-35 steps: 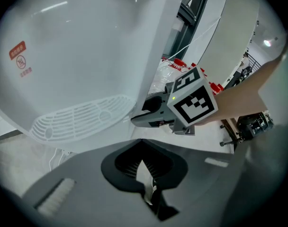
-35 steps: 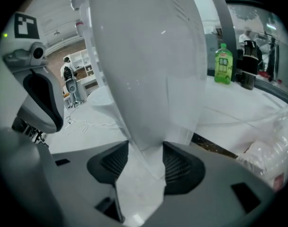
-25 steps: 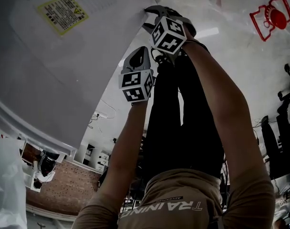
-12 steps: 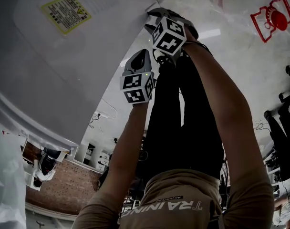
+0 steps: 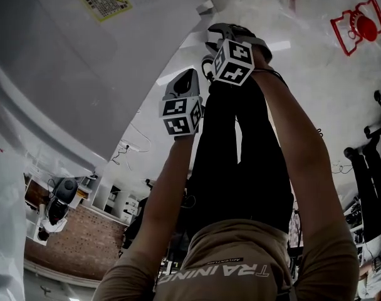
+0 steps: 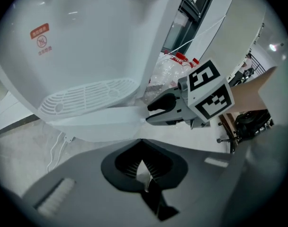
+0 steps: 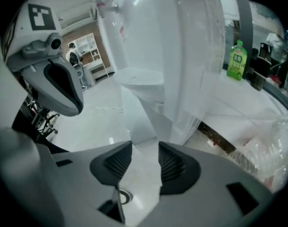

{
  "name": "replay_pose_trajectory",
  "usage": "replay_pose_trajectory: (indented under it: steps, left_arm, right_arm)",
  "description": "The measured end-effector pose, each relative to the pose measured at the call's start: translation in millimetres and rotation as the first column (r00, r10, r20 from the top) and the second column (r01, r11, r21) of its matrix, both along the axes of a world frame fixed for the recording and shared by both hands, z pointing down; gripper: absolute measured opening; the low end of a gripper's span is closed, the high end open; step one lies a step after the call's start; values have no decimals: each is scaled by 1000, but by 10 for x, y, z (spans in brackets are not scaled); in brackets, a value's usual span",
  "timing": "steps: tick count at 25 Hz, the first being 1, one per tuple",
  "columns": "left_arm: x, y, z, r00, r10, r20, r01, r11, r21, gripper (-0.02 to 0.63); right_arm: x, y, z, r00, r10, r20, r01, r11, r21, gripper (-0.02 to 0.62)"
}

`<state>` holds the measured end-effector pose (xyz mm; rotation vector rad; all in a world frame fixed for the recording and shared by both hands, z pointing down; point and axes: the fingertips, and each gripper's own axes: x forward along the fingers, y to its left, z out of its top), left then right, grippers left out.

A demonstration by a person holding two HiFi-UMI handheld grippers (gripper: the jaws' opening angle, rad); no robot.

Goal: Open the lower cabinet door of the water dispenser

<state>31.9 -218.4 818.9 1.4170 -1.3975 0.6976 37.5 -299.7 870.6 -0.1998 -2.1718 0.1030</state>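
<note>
Cabinet door [image 6: 103,119] of the water dispenser [image 6: 87,41] shows as a smooth, stiff white panel just under the drip grille [image 6: 87,96]. It should swing lightly on its hinge. The glossy face gives no purchase, so the free side edge near the upper corner looks like the place to pinch. The right tongs [image 7: 145,146] stand at that corner. Their jaws are apart and have just been closing, with the door's pale edge at the mouth of the gap and the pads not pressing it. The left tongs [image 6: 143,145] hang just beside, jaws together on nothing, clear of the door.
</note>
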Motion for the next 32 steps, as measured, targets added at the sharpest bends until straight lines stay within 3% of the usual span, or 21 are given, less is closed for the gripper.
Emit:
replay_pose_trajectory:
  steps: [5, 11, 17, 21, 25, 32]
  left_arm:
    - [27, 165, 0, 1000, -13, 0, 13, 1000, -23, 0]
    - [0, 172, -107, 999, -50, 16, 50, 999, 1, 0]
    - [-42, 298, -204, 988, -154, 11, 154, 988, -14, 0]
    - [-94, 496, -263, 971, -237, -37, 236, 971, -30, 1]
    - [-246, 733, -162, 972, -235, -4, 234, 972, -14, 0]
    - [-482, 1148, -170, 968, -246, -46, 248, 969, 21, 0]
  right_arm:
    - [-132, -4, -45, 994, -106, 34, 103, 991, 86, 163]
    - [-134, 111, -19, 986, -166, 16, 166, 986, 27, 166]
    - [6, 509, 47, 997, -81, -19, 79, 990, -113, 168]
    - [55, 820, 98, 997, -21, -74, 7, 983, -184, 172]
    - [-29, 1073, 127, 996, 21, -83, -38, 977, -212, 172]
    - [-113, 1551, 173, 980, 125, -156, -161, 956, -246, 172]
